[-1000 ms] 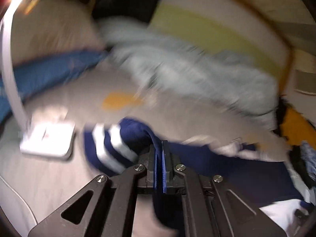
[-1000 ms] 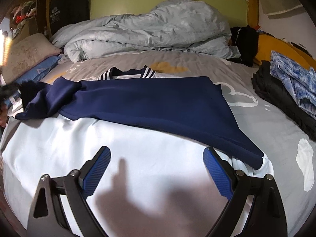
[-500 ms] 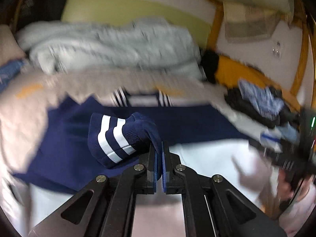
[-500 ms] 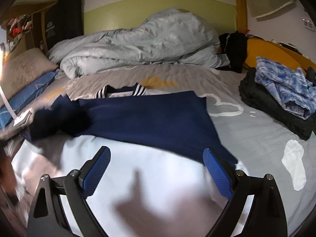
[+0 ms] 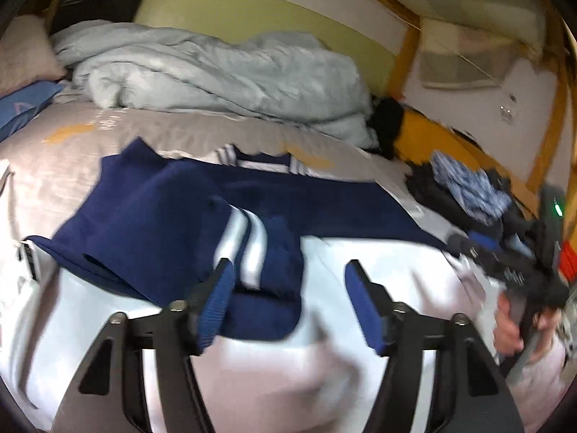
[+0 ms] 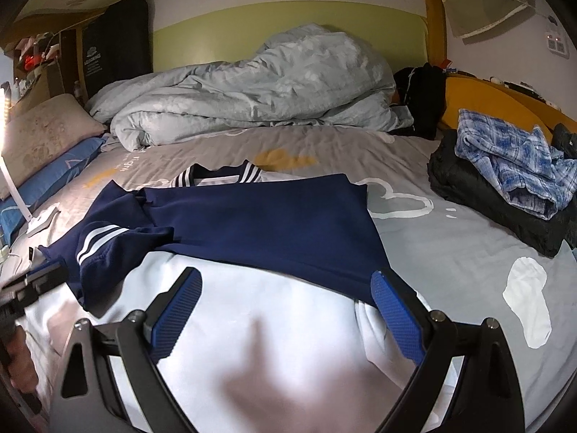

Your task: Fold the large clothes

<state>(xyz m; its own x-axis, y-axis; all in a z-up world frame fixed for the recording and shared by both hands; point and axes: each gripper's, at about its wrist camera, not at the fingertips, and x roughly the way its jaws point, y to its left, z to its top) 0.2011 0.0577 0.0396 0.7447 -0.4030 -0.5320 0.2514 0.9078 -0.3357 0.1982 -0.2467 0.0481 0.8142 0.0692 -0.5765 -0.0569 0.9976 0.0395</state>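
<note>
A navy jacket (image 6: 259,223) with a white lower half (image 6: 252,306) lies spread on the grey bed sheet (image 6: 432,238). Its left sleeve is folded across the body, and the white-striped cuff (image 5: 249,249) rests on the fabric. My left gripper (image 5: 288,270) hovers just over that cuff. Its jaws are opening, the cuff lies loose between them and the pads do not press on it. My right gripper (image 6: 285,278) stands open above the white part, with nothing between its blue fingers (image 6: 395,310). In the left wrist view a hand (image 5: 508,328) holds that gripper at the right edge.
A crumpled pale duvet (image 6: 252,86) fills the head of the bed. Dark clothes with a blue plaid shirt (image 6: 512,158) are piled at the right. Pillows (image 6: 43,137) and a white lamp base (image 6: 39,220) sit at the left edge.
The left gripper carried the striped cuff from the bed's left side rightwards over the jacket's body, then opened and let it go. The right gripper stayed open and shifted only slightly.
</note>
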